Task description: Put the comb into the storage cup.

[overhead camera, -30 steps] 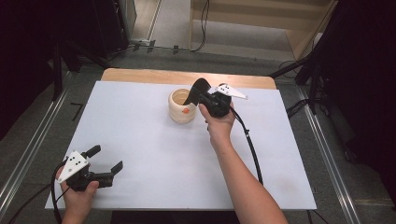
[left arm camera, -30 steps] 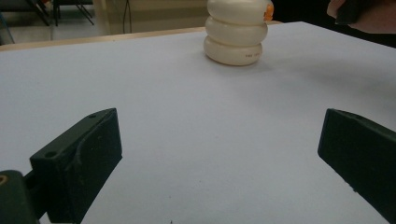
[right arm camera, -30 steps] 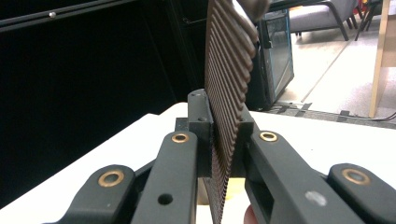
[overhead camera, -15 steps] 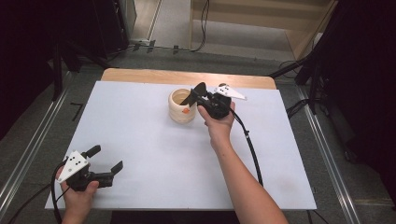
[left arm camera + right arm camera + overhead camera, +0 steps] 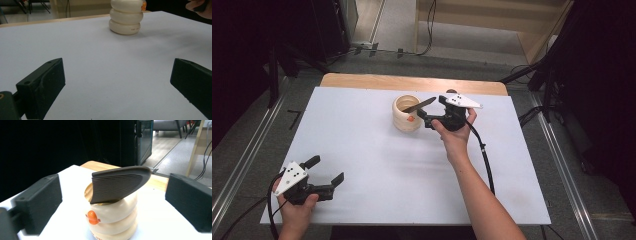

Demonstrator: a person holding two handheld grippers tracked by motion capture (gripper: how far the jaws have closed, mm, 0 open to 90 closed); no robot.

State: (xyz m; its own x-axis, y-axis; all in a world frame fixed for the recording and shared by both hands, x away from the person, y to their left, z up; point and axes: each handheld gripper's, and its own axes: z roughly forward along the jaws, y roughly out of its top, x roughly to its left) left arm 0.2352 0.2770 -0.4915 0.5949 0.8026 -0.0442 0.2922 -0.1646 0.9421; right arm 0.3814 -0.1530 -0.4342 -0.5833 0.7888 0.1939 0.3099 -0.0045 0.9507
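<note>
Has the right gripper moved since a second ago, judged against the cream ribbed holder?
Yes. The right gripper has backed off toward the right of the high view, away from the cream ribbed holder; its jaws have just been opening, leaving the dark ribbed handle in the holder.

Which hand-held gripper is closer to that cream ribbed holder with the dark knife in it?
The right hand-held gripper, jaws open, sits just beside the cream holder. The left hand-held gripper rests far off at the table's near left corner.
</note>
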